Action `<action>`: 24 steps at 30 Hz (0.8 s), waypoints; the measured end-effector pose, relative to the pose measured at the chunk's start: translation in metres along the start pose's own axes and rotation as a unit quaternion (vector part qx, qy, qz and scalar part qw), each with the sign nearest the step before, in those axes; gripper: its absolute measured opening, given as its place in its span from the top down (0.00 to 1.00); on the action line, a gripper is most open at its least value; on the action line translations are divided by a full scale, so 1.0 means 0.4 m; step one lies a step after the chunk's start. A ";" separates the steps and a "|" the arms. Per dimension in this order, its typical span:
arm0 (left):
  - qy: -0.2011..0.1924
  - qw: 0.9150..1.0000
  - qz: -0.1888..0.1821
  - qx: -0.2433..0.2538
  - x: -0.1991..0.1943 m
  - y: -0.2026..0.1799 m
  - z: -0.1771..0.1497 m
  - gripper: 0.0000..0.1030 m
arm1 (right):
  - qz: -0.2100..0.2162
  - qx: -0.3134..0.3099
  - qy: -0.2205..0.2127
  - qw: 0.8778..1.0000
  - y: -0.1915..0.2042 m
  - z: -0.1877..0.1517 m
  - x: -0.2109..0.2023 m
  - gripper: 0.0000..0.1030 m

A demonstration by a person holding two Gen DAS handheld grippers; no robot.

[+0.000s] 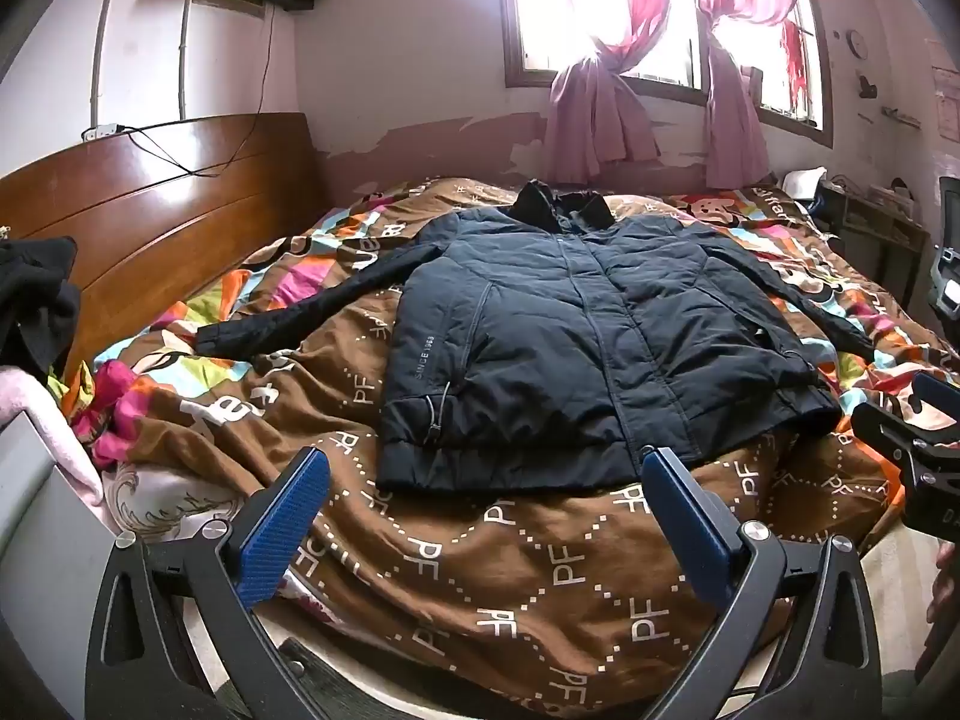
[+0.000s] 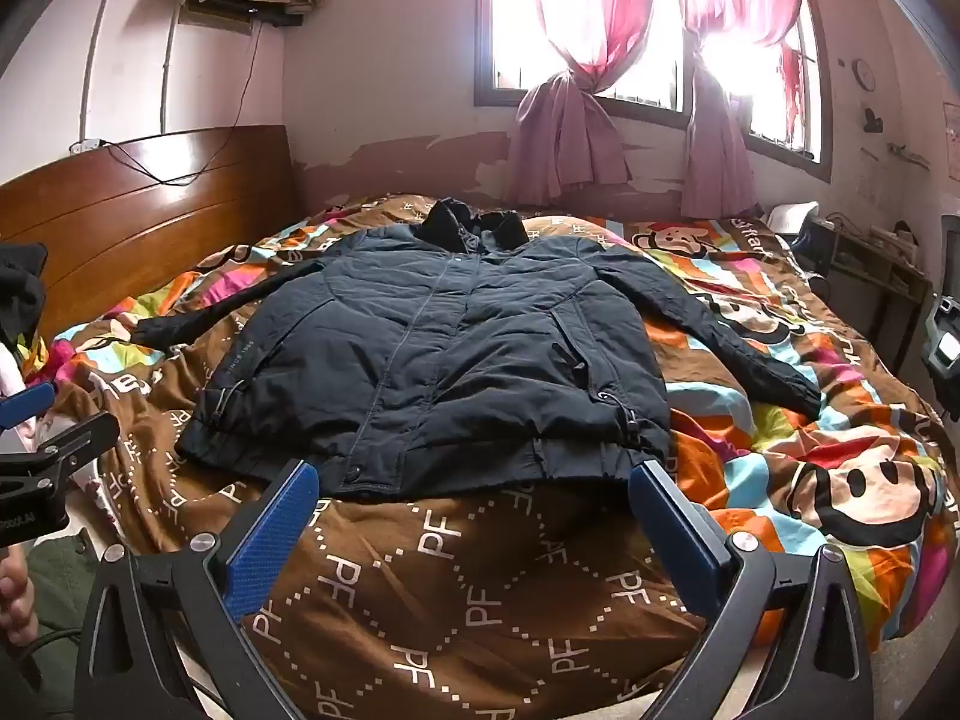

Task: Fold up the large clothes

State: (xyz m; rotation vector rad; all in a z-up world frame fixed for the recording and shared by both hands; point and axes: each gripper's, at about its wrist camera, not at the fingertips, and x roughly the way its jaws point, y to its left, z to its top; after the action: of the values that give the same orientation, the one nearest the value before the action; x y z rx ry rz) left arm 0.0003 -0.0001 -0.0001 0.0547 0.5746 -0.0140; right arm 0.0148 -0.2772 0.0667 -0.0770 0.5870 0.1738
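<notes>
The left claw [image 1: 483,480] hangs with its blue pads wide apart, holding nothing, just short of the hem of the dark padded jacket [image 1: 576,330]; the right claw [image 2: 474,492] is likewise spread and empty. The jacket lies face up on the patterned quilt [image 2: 480,570], zipped, with both sleeves flung outward. The likely trouble is the quilt: soft and rumpled, it could be pinched along with the hem. The puffy fabric may also slip from the pads or spring open once folded.
</notes>
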 end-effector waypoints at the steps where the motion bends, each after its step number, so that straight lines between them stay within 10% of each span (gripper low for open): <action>1: 0.002 1.000 -0.001 0.001 0.001 0.000 0.000 0.01 | 0.001 0.001 0.000 1.000 0.000 0.000 0.000 0.00; 24: -0.004 1.000 0.001 0.003 0.001 0.000 0.001 0.01 | 0.000 0.002 -0.001 1.000 0.000 0.002 -0.003 0.00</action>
State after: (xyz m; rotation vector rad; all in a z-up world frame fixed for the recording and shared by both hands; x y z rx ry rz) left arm 0.0008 -0.0002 0.0000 0.0607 0.5674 -0.0139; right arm 0.0143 -0.2771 0.0681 -0.0728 0.5857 0.1730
